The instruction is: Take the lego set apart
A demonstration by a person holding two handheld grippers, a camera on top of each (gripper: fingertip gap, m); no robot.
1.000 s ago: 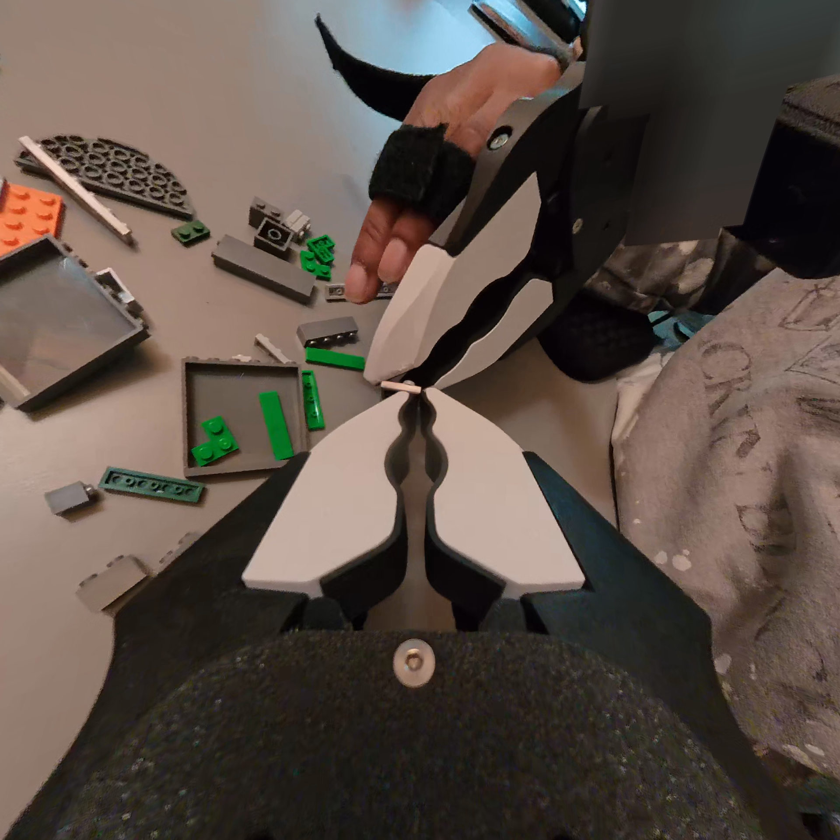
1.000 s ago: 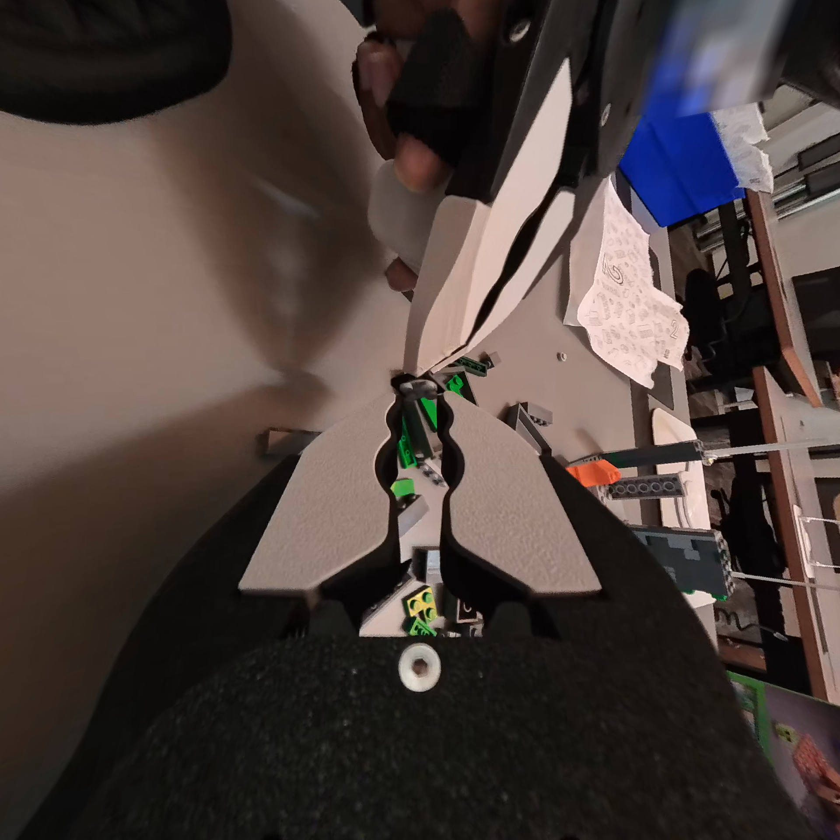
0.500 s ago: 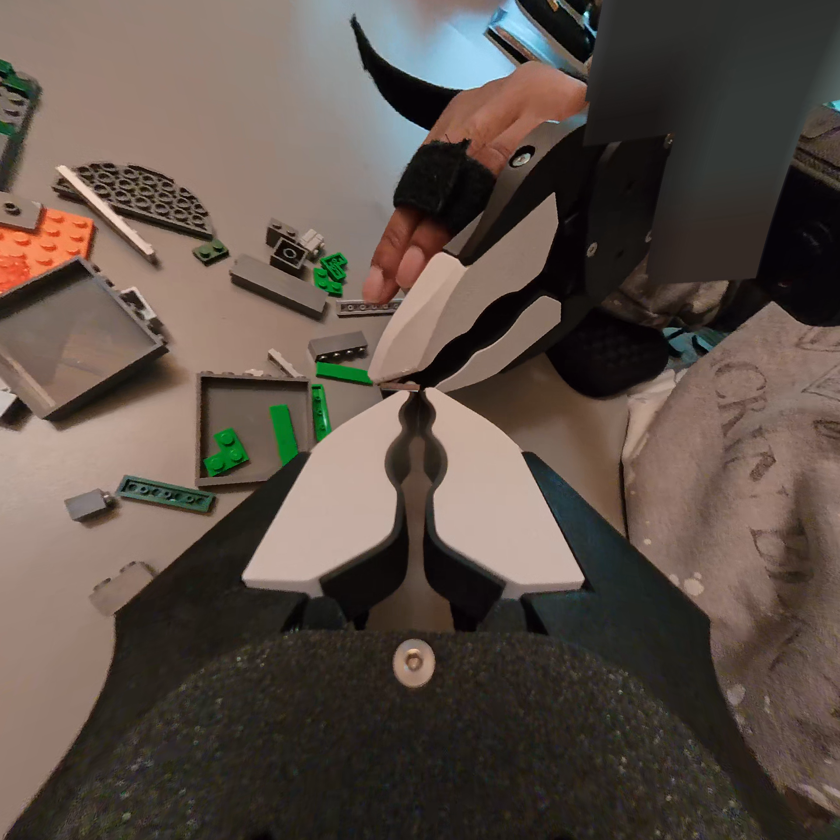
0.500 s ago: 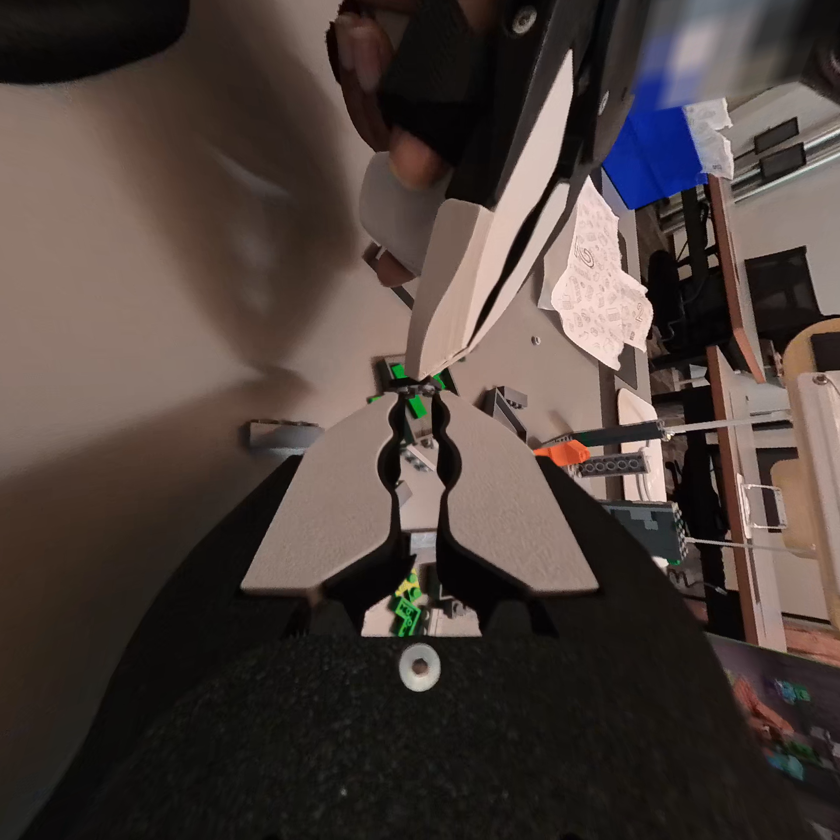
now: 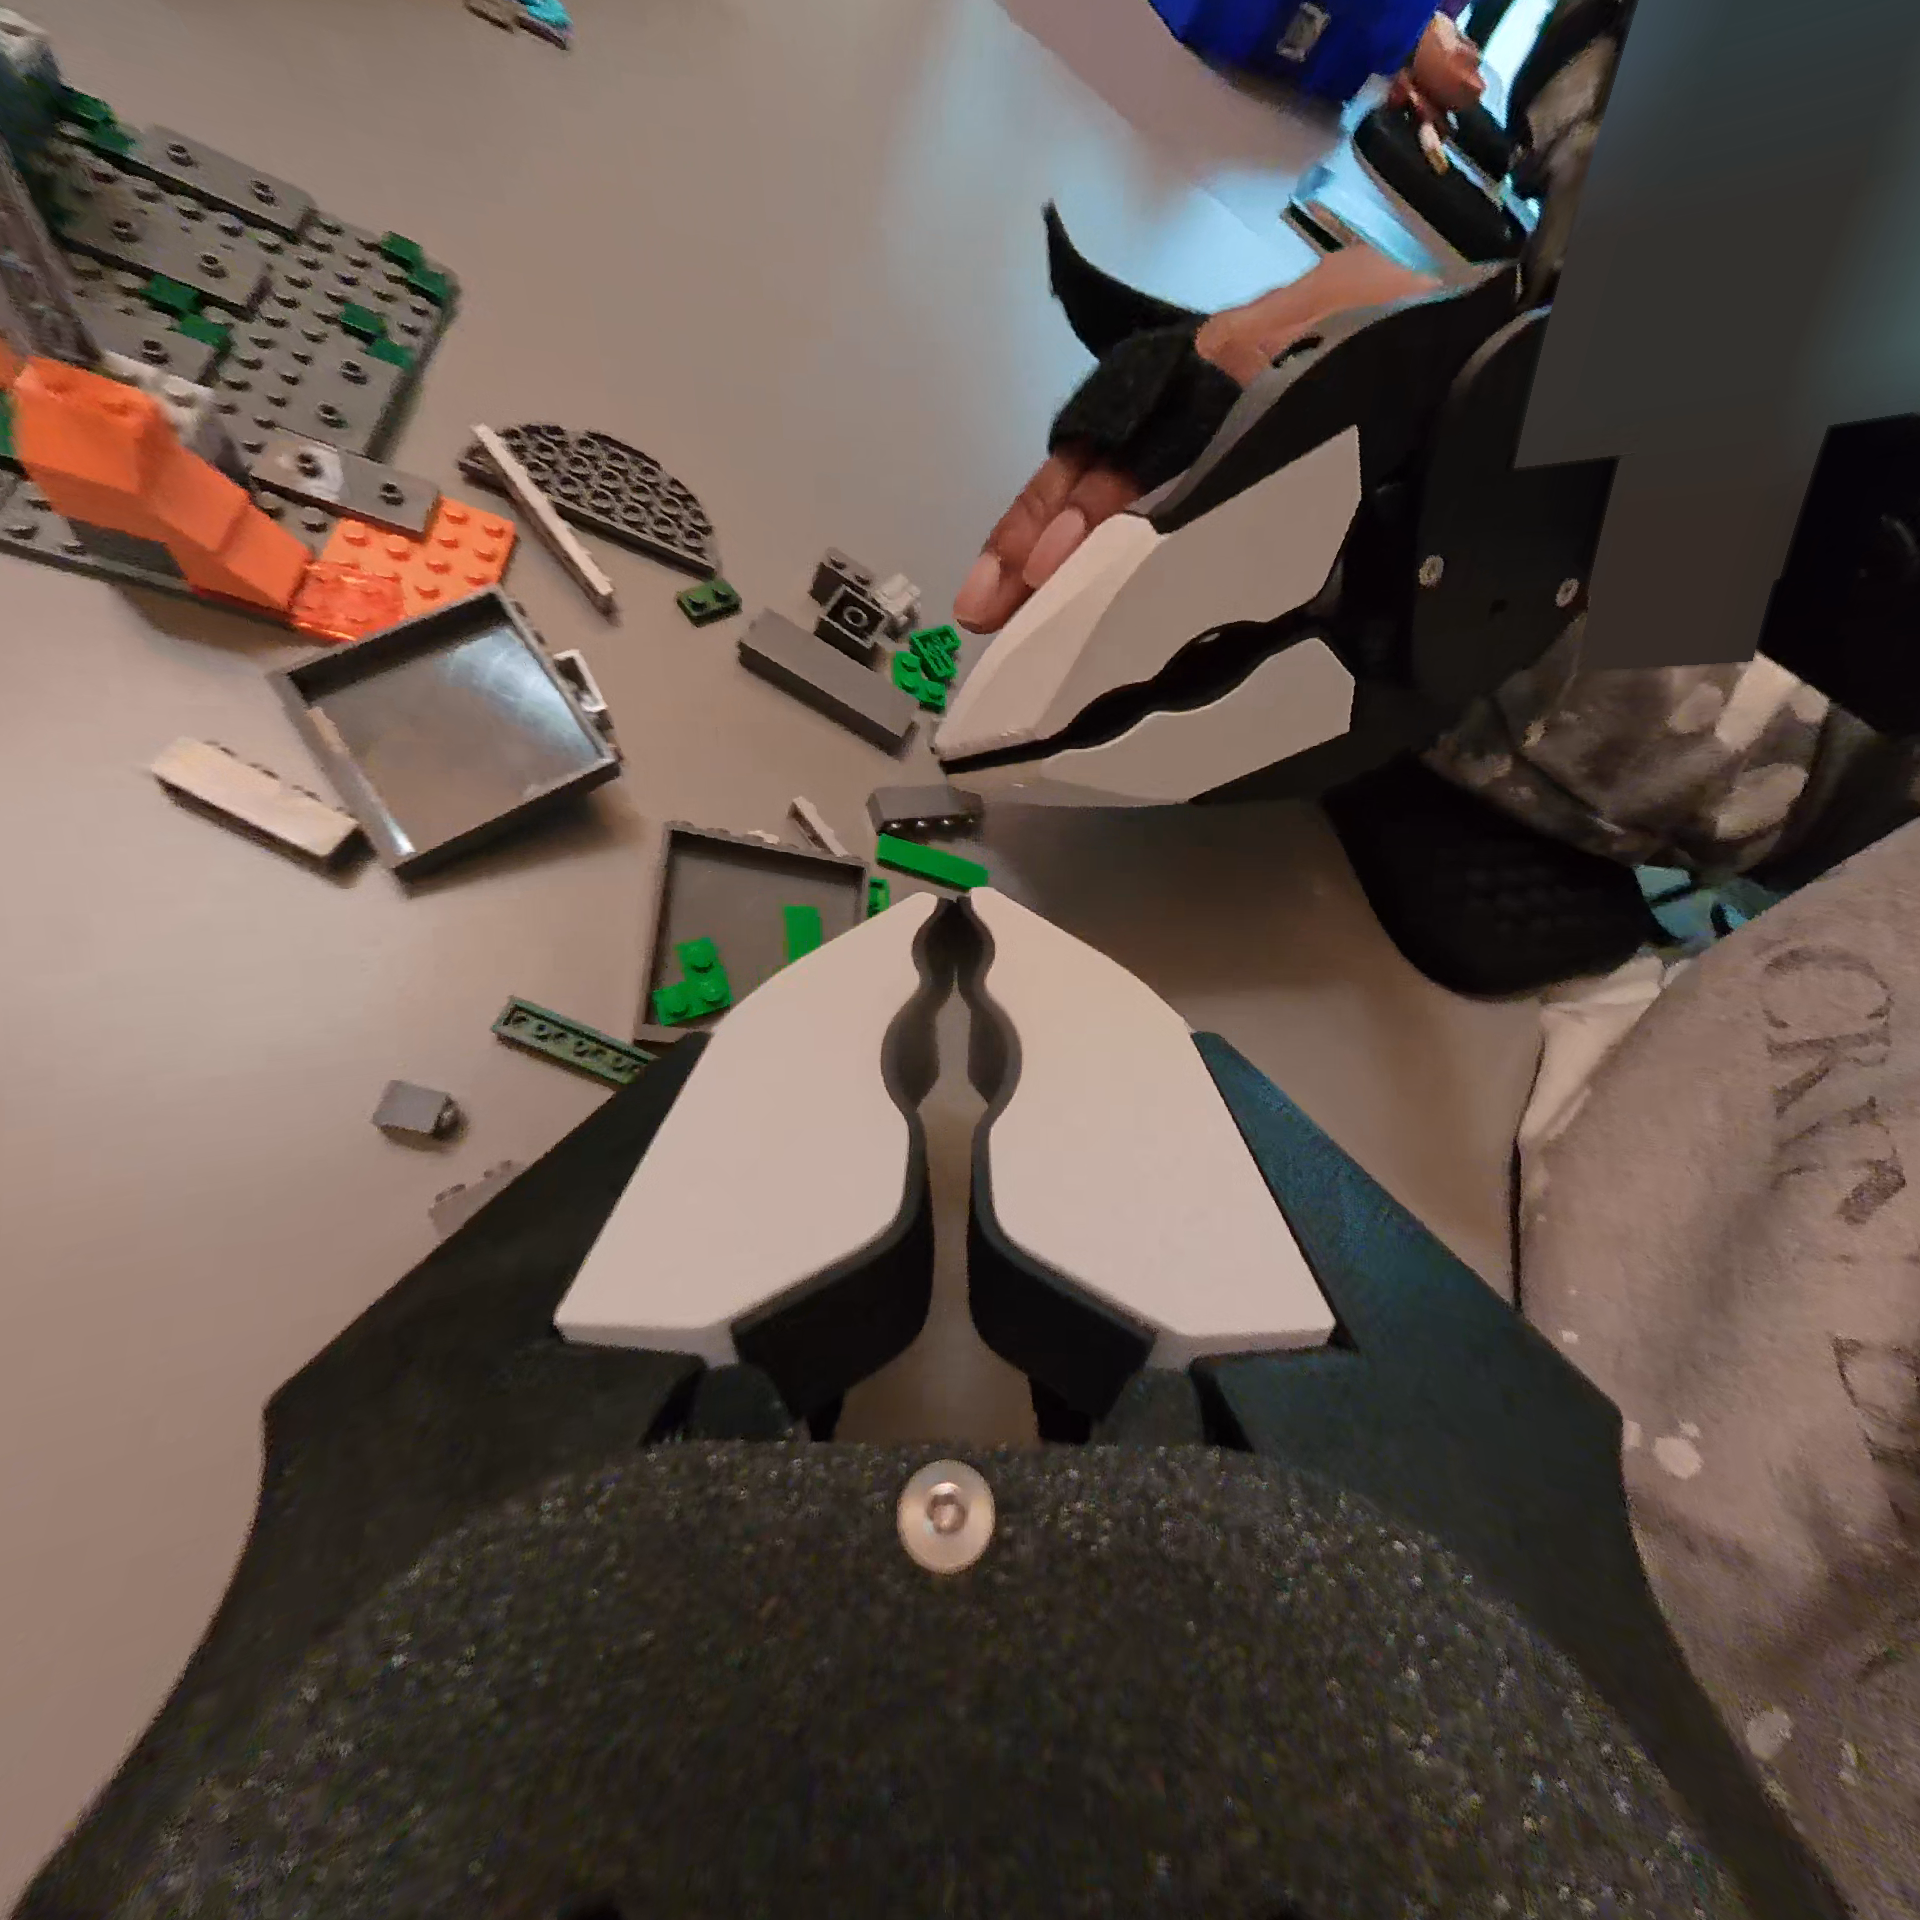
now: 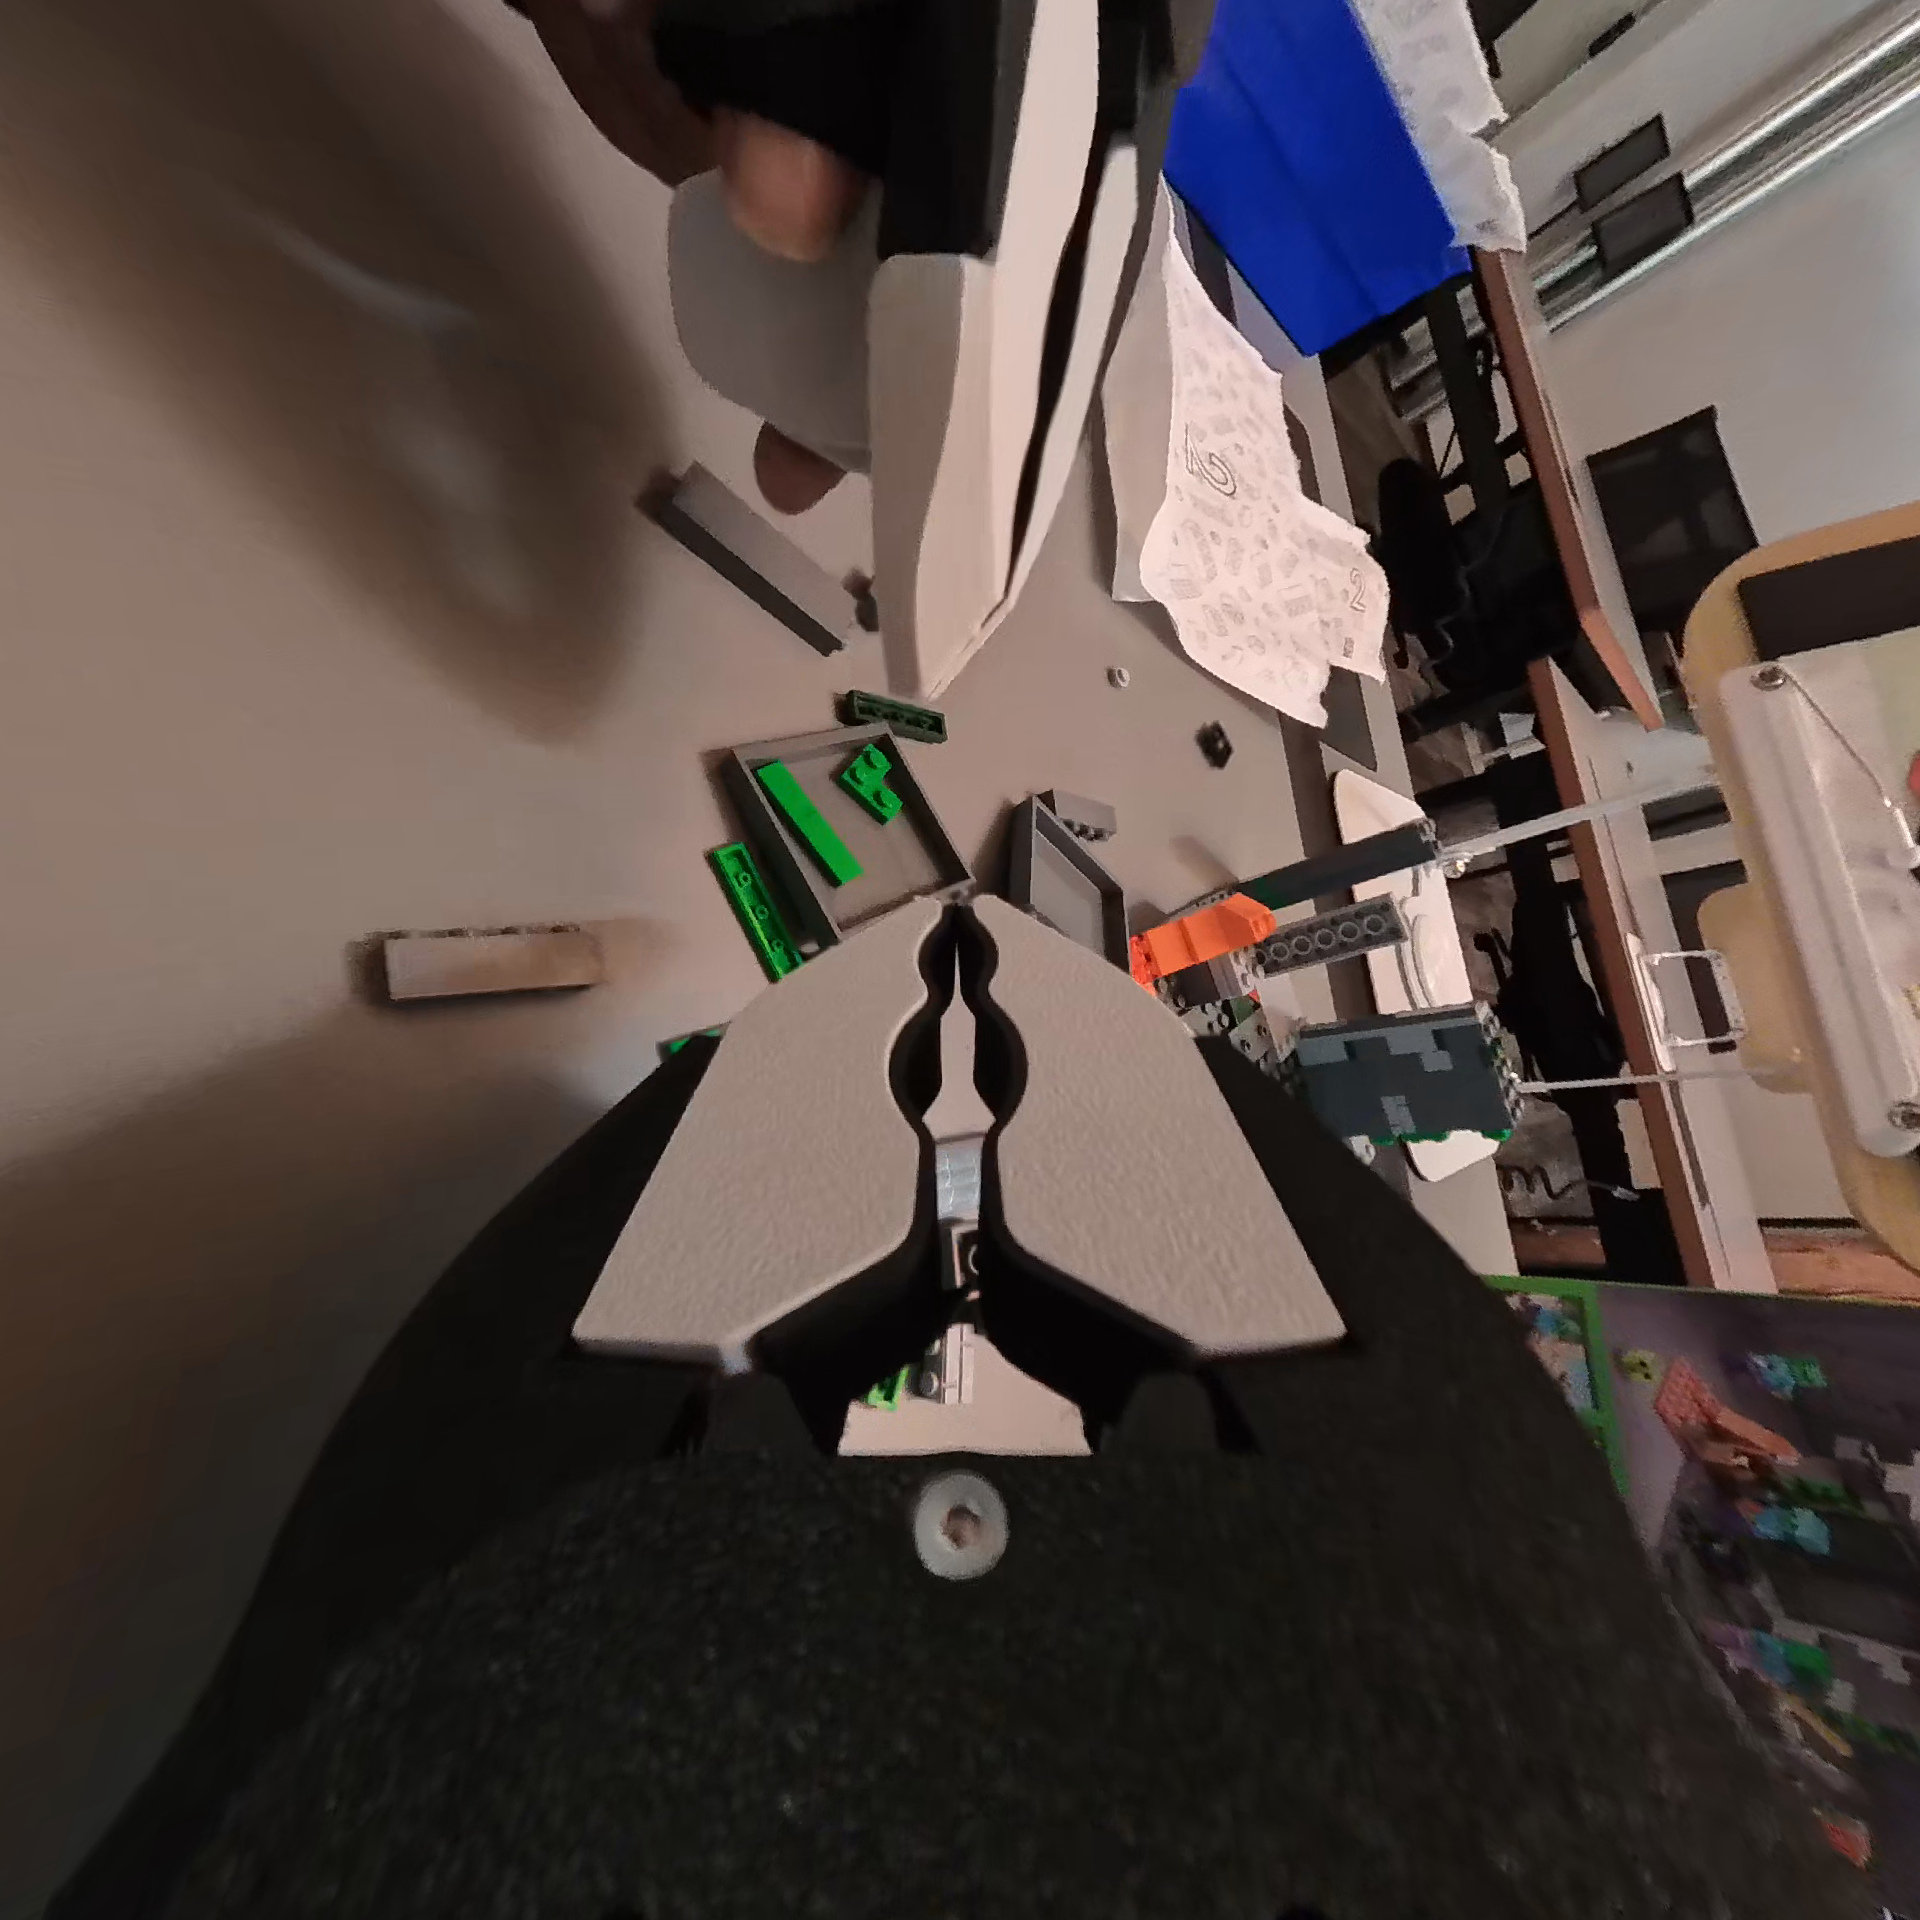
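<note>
The Lego build [image 5: 260, 312], a dark grey baseplate with orange bricks [image 5: 135, 478], stands at the far left; it also shows in the right wrist view [image 6: 1403, 1081]. Loose parts lie between: a grey square frame [image 5: 447, 717], a smaller frame [image 5: 717, 873] holding green plates, a green plate [image 5: 928, 862] and a dark grey brick [image 5: 925, 810]. My left gripper [image 5: 954, 904] is shut above the green plate, with nothing visible between its tips. My right gripper [image 6: 954, 912] is shut; it also shows in the left wrist view [image 5: 943, 756], apart from the left one, above the loose parts.
A half-round dark plate [image 5: 613, 499], long grey bricks [image 5: 831, 675] and a dark green plate [image 5: 571, 1044] lie scattered. A printed paper sheet [image 6: 1247, 540], a blue bin [image 6: 1309, 156] and the set's box [image 6: 1714, 1558] sit on the right. A person's grey clothing [image 5: 1714, 1247] is close on the right. My two grippers' fingertips are within a few centimetres of each other. Both grippers' tips are roughly 20 centimeters from the Lego build [image 5: 260, 312].
The two grippers, which met tip to tip on a small thin grey piece, have pulled apart. That piece no longer shows. The left view now takes in the Lego build.
</note>
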